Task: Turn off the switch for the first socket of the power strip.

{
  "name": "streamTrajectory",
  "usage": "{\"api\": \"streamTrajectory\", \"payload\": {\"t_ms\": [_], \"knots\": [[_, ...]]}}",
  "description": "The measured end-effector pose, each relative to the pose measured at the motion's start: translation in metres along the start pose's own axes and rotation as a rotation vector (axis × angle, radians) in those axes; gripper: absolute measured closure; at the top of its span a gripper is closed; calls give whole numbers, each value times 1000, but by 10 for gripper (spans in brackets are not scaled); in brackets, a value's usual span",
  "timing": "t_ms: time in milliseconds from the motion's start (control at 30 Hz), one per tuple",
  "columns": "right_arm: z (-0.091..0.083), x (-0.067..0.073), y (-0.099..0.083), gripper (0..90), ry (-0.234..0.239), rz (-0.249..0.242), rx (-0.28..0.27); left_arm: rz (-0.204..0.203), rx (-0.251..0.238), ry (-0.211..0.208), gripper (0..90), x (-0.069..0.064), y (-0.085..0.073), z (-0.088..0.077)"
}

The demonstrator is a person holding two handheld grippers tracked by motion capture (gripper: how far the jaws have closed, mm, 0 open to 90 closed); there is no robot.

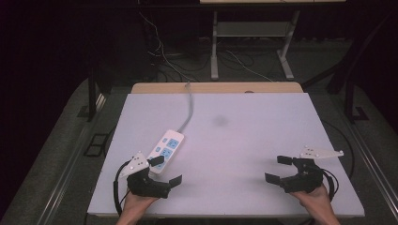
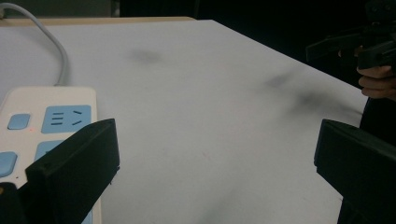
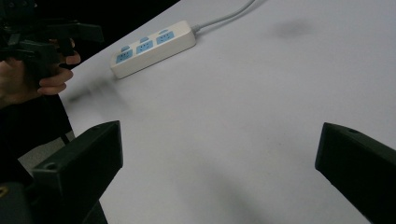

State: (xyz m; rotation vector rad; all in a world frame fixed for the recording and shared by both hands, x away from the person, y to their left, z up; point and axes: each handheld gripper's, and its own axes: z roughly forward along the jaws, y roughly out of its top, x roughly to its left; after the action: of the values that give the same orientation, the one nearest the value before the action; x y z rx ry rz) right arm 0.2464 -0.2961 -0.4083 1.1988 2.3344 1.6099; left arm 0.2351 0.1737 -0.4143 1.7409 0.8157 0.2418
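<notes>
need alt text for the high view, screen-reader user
A person holds an open black hand-held gripper in each hand over a white rectangular table: the left hand-held gripper sits beside the near end of a white power strip with blue sockets, the right hand-held gripper over bare surface. The strip's grey cable runs off the table's far edge.

The table top [image 1: 244, 154] was covered in a matt white surface, smooth, marked with a few faint grey smudges, and a strip of pale wood was seen along its far edge. The power strip [image 1: 165, 150] was made of smooth white plastic with a slight sheen, set with light-blue plastic panels, and its cable [image 1: 189, 105] was sheathed in smooth grey material. Matt black plastic was seen on both grippers' jaws.
</notes>
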Motion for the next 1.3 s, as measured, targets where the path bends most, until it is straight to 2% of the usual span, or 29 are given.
{"api": "streamTrajectory", "payload": {"t_ms": [467,633,867,1300], "knots": [[0,-1,-1,5,0,3,7,-10,15,-16,0,-1,1,-1],[0,0,-1,5,-5,-1,19,-2,33,-25,0,-4,5,-3],[0,-1,-1,5,-6,1,22,6,29,-23,0,-8,11,-7],[0,-1,-2,5,-9,-2,28,-1,80,-7,0,2,21,-13]]}}
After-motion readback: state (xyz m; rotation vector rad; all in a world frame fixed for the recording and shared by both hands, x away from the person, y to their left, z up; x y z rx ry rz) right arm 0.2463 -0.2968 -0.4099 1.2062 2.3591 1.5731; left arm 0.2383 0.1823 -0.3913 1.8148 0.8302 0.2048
